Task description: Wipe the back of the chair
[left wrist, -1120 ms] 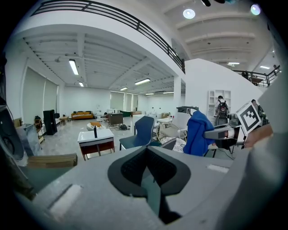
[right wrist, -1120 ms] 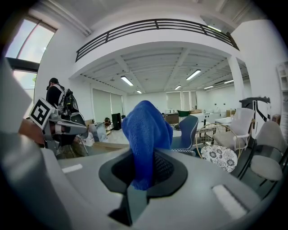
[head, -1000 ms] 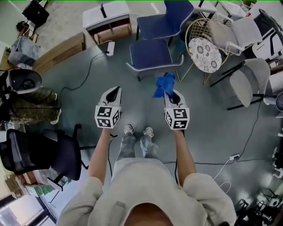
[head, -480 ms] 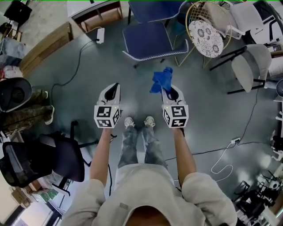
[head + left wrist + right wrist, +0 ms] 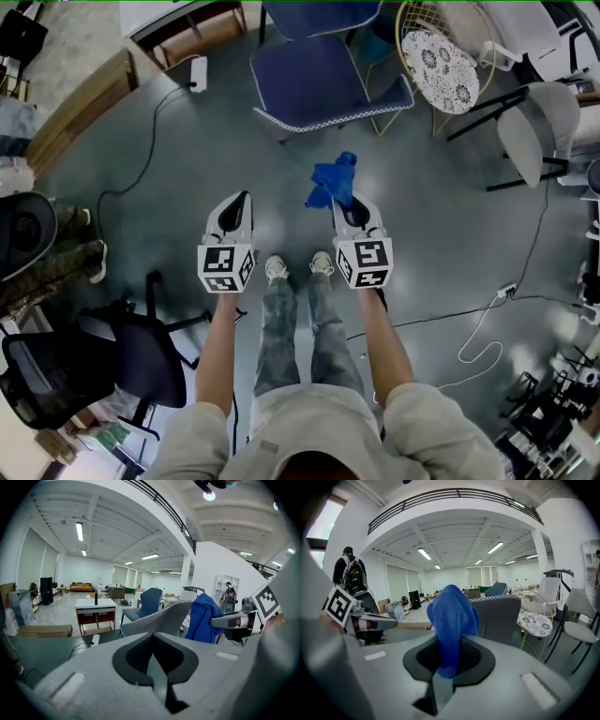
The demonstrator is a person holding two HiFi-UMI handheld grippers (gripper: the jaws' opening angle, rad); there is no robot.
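Grey office floor (image 5: 187, 178) is stretching out below us. At twelve o'clock the chair (image 5: 319, 75) is standing well apart from us, its stitched back turned our way. We are keeping the right gripper (image 5: 349, 204) clamped on the blue cloth (image 5: 331, 180). The left gripper (image 5: 238, 208) is pinched together on nothing. We judge we should be stepping closer first, then pressing the cloth flat and sweeping in overlapping passes.

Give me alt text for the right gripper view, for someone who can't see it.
The right hand-held gripper is shut on a blue cloth that stands up between its jaws. Beyond the cloth is the chair back, with a pale stitched top edge, not yet touched. The left hand-held gripper shows at the left.
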